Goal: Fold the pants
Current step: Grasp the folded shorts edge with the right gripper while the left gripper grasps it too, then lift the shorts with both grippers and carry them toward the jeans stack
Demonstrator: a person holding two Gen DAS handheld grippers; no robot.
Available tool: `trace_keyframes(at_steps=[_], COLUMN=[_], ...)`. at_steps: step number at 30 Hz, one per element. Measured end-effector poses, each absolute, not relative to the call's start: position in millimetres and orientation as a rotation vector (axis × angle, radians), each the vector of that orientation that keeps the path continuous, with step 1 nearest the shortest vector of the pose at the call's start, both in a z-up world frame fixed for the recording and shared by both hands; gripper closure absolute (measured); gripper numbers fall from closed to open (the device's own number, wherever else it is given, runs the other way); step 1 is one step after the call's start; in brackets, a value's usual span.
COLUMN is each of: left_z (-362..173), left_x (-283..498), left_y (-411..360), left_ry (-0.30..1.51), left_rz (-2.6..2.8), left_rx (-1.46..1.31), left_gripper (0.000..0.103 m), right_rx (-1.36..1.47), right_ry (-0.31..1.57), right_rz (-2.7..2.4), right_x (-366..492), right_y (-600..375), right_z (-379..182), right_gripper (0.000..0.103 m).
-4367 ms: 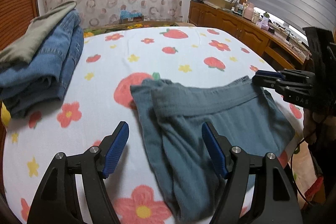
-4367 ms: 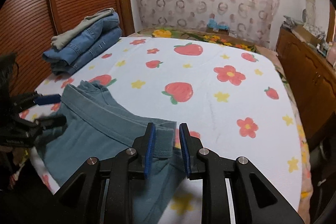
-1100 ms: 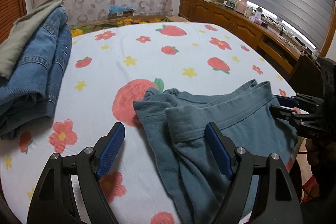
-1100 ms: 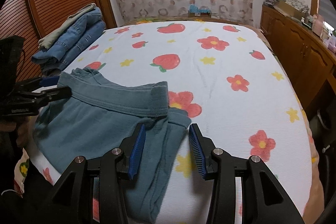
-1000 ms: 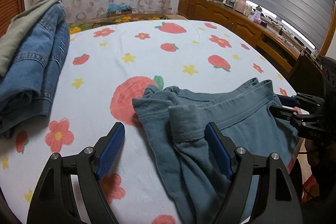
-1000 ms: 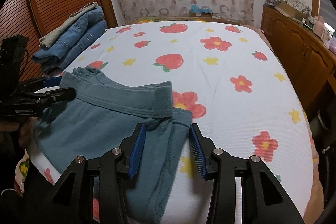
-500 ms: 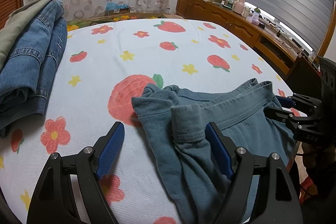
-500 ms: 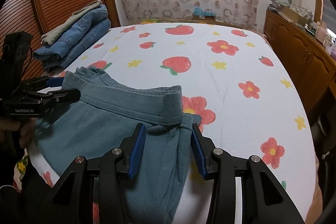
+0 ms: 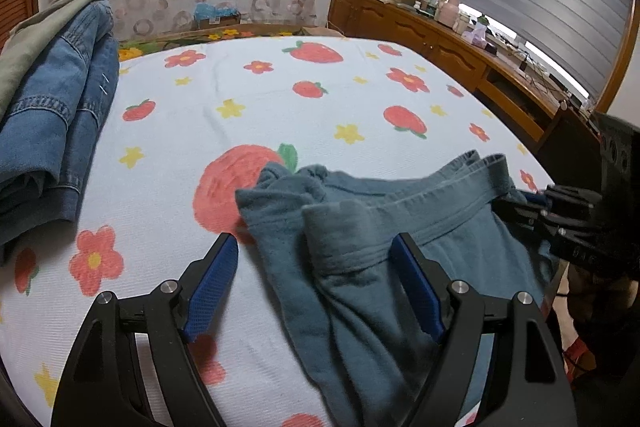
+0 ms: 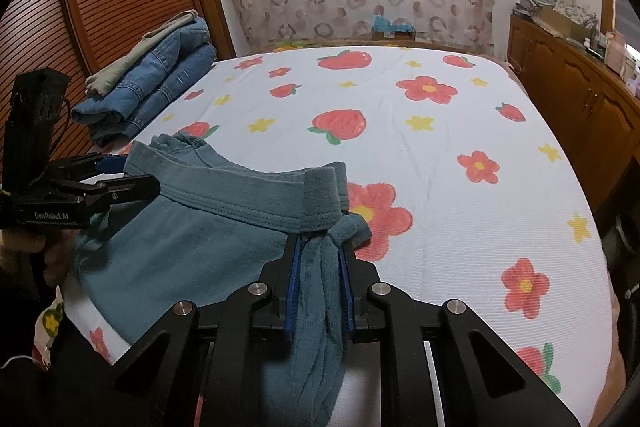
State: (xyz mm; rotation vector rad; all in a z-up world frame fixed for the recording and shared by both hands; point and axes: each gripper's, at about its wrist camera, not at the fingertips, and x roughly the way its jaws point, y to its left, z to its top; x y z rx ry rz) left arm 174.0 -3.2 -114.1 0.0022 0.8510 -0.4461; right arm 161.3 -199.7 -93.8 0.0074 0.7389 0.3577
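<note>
The teal pants [image 9: 384, 251] lie bunched at the near edge of the bed, waistband [image 10: 240, 199] facing the far side. My left gripper [image 9: 316, 287] is open, its blue pads either side of the folded waistband end, above the cloth. It also shows in the right wrist view [image 10: 120, 175] at the waistband's left end. My right gripper [image 10: 320, 283] is shut on a gathered bunch of the pants just below the waistband's right end. It shows in the left wrist view [image 9: 532, 203] at the far right.
A bed sheet with strawberries and flowers [image 9: 280, 99] covers the bed. A stack of folded jeans with an olive garment on top [image 9: 48, 99] lies at the left; it also shows in the right wrist view [image 10: 160, 87]. A wooden cabinet with clutter [image 9: 460, 43] runs along the right.
My right gripper has closed from open onto the pants below the waistband. The waistband's right end has bunched. My left gripper has stayed open, edging closer over the cloth.
</note>
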Motion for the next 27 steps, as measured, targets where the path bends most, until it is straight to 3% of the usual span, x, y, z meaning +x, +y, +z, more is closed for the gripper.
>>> trace_keyframes(at_steps=[5, 11, 20, 27], left_z=[-112.0, -109.5, -92.3, -61.9], left_x=[178.9, 176.0, 164.1, 149.1], left_y=[-2.6, -5.4, -1.2, 5.3], left_ry=[0.863, 0.848, 0.787, 0.692], left_rz=[-0.471, -0.492, -0.515, -0.518], left_rx=[-0.057, -0.050, -0.088, -0.093], left_gripper=[0.051, 0.070, 0.082, 0.083], right_rx=[0.017, 0.027, 0.041, 0.003], right_ry=[0.735, 0.741, 0.691, 0.610], right_rz=[0.365, 0.370, 0.393, 0.419], right_x=[159.5, 160.8, 154.0, 145.1], right_y=[-201.3, -201.7, -200.9, -193.8], right_z=[-95.2, -94.1, -80.9, -51.7], right_gripper=[0.086, 0.091, 0.094, 0.094])
